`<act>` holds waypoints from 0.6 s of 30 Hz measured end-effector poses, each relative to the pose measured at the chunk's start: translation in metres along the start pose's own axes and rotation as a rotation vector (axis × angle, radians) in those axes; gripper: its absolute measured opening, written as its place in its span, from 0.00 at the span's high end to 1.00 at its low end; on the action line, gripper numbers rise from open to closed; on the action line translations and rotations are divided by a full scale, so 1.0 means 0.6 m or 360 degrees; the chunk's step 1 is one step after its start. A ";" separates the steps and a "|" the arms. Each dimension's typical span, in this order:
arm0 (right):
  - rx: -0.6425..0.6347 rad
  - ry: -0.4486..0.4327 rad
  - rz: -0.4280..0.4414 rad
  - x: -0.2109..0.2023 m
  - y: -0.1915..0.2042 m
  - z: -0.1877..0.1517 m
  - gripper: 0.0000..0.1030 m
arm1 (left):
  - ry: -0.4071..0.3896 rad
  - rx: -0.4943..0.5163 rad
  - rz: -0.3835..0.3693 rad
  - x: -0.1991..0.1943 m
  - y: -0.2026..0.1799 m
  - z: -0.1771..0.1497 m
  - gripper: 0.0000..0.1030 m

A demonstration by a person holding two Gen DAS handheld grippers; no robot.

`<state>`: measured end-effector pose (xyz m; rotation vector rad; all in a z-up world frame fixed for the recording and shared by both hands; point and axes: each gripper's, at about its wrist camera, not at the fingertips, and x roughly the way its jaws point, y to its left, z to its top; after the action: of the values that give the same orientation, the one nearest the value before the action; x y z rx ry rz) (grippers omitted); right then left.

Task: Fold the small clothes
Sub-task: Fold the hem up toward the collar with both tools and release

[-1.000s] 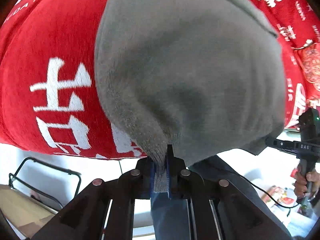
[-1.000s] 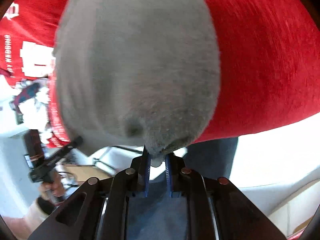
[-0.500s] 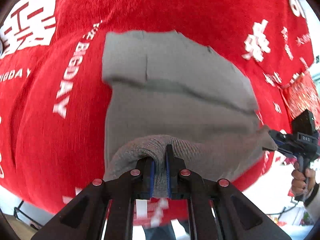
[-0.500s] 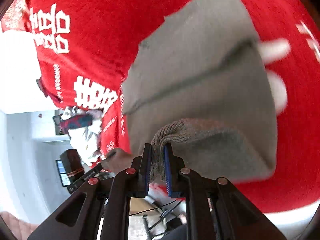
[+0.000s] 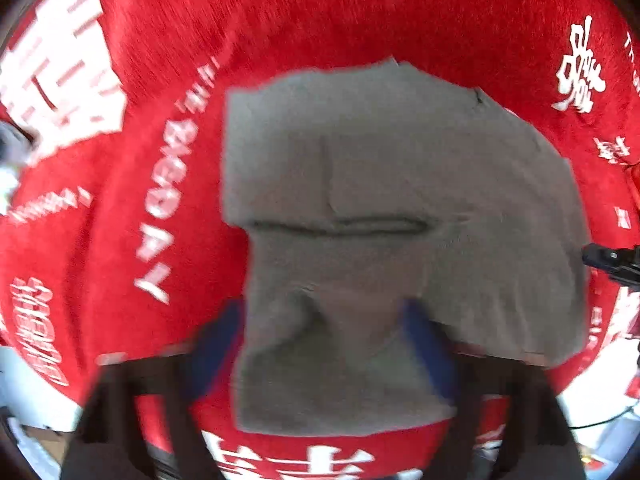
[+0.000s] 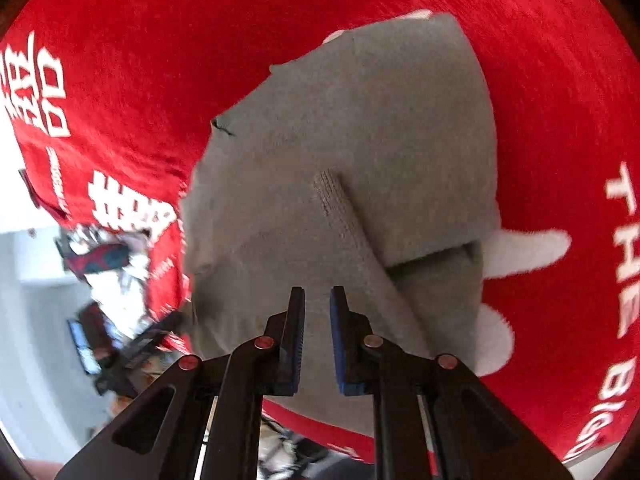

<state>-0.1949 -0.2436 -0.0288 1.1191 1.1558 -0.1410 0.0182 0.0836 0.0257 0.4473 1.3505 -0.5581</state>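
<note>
Both tongs have let go of the grey garment [image 5: 400, 208], which a second ago hung bunched from their pads and now lies folded on the red cloth [image 5: 340, 12] that covers the bench. In the left wrist view the left tongs [image 5: 324, 344] are blurred, their blue pads standing far apart on either side of the garment's near edge; their jaws have just been opening, and the fabric lies between them without being pressed. In the right wrist view the right tongs [image 6: 317, 336] are sharp: their jaws have just been opening as well, a narrow gap shows between the blue pads, and nothing is pinched there, the grey cloth lying beyond and under the tips.

The garment rests near the bench's near edge, one layer doubled over another, with a ribbed band [image 6: 352, 240] running diagonally across the lower layer. A fold line crosses it in the left wrist view. White lettering [image 6: 628, 248] is printed on the red cloth around it. At the right edge of the left view, part of the other black tool [image 5: 612, 260] shows just beside the garment's side.
</note>
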 end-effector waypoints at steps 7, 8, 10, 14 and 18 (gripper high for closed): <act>-0.0194 -0.0014 -0.0149 0.004 0.036 0.029 0.47 | 0.0024 0.0068 0.0086 0.011 -0.012 0.035 0.10; -0.0200 0.0000 -0.0182 0.012 0.038 0.034 0.47 | 0.0044 0.0076 0.0074 0.020 -0.014 0.038 0.10; -0.0211 0.0023 -0.0203 0.024 0.041 0.038 0.47 | 0.0076 0.0094 0.0045 0.040 -0.020 0.042 0.10; -0.0252 0.0039 -0.0315 0.040 0.049 0.039 0.47 | 0.0135 0.0101 0.0028 0.079 -0.015 0.042 0.10; -0.0219 0.0092 -0.0418 0.053 0.049 0.037 0.48 | 0.0192 0.0098 -0.0055 0.111 -0.002 0.052 0.23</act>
<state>-0.1481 -0.2322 -0.0360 0.8521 1.3415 -0.2295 0.0503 0.0562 -0.0345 0.5154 1.4616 -0.6101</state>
